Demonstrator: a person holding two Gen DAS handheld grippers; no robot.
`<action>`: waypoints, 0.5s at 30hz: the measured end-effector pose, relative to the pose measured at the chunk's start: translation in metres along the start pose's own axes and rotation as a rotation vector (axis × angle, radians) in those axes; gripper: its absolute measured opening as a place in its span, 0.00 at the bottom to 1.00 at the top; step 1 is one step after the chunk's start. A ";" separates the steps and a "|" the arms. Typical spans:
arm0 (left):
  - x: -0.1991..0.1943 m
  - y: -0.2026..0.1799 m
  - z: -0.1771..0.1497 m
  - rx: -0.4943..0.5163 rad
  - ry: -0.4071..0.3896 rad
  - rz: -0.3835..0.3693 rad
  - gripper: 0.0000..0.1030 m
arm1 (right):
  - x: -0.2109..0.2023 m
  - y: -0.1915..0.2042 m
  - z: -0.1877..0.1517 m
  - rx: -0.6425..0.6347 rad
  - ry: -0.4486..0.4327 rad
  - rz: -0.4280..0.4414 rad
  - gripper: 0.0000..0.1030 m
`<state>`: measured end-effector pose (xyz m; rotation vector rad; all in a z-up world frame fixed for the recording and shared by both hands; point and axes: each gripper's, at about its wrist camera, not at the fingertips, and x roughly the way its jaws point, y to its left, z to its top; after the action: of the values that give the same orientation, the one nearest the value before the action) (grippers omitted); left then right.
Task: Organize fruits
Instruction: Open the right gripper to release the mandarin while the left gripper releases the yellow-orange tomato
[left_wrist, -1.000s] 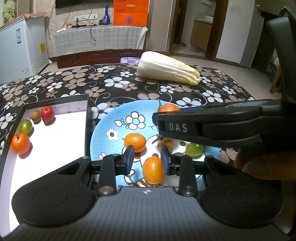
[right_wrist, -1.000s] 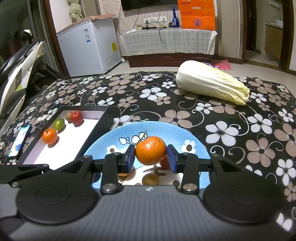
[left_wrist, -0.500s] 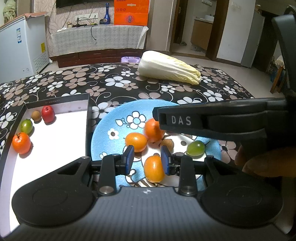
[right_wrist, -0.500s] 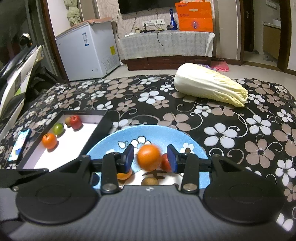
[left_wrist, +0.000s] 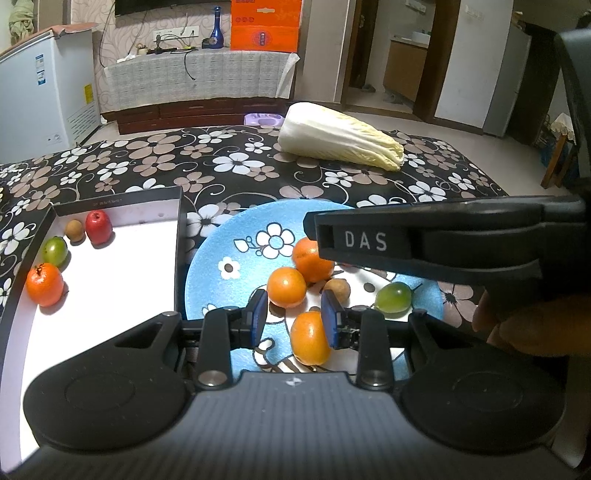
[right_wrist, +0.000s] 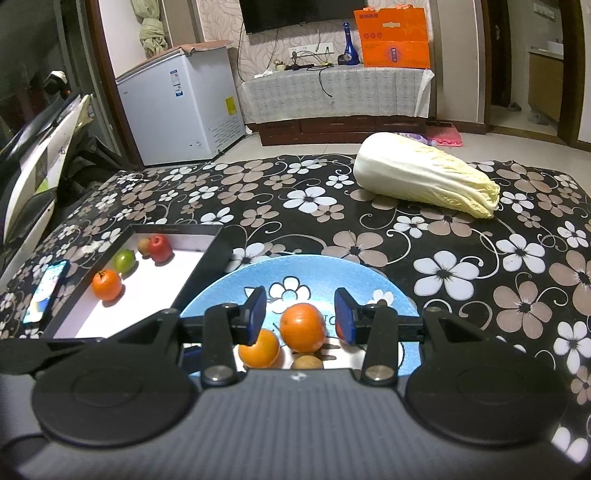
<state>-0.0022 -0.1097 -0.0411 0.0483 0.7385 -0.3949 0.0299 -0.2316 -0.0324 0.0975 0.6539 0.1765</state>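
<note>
From the left wrist view, the left gripper (left_wrist: 294, 320) hangs over a blue plate (left_wrist: 236, 240) with its fingers apart and nothing between them. On the plate lie three oranges: one (left_wrist: 309, 342) just beside the right finger, one (left_wrist: 286, 287) a little farther on, and a third (left_wrist: 309, 258) touching it, partly under the right gripper's black body (left_wrist: 436, 242), which crosses the plate from the right. A small brown fruit (left_wrist: 337, 288) and a green fruit (left_wrist: 393, 297) lie there too. To the left, a black-rimmed tray (left_wrist: 180, 236) holds an orange (left_wrist: 44, 284), a green fruit (left_wrist: 55, 250), a brown fruit (left_wrist: 73, 230) and a red fruit (left_wrist: 98, 227). A cabbage (left_wrist: 340, 136) lies far back on the flowered counter (left_wrist: 155, 162).

From the right wrist view, the right gripper (right_wrist: 300, 319) is spread wide above the same plate (right_wrist: 229, 291), gripping nothing. An orange (right_wrist: 301, 327) lies on the plate between the fingers, touching neither. Another orange (right_wrist: 259, 349) sits by the left finger, and the brown fruit (right_wrist: 307, 362) is nearest the camera. A phone (right_wrist: 46, 290) lies left of the tray (right_wrist: 207, 266).
</note>
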 end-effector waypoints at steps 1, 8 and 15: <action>0.000 0.001 0.000 -0.001 -0.001 0.000 0.36 | 0.000 0.000 0.000 0.000 -0.001 0.000 0.42; -0.004 0.004 0.001 -0.007 -0.009 0.002 0.36 | 0.000 0.001 0.000 0.000 -0.003 0.001 0.42; -0.008 0.014 0.001 -0.024 -0.015 0.022 0.36 | -0.001 0.007 0.002 -0.002 -0.020 0.017 0.42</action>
<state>-0.0016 -0.0946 -0.0364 0.0304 0.7273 -0.3649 0.0295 -0.2247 -0.0295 0.1030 0.6328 0.1925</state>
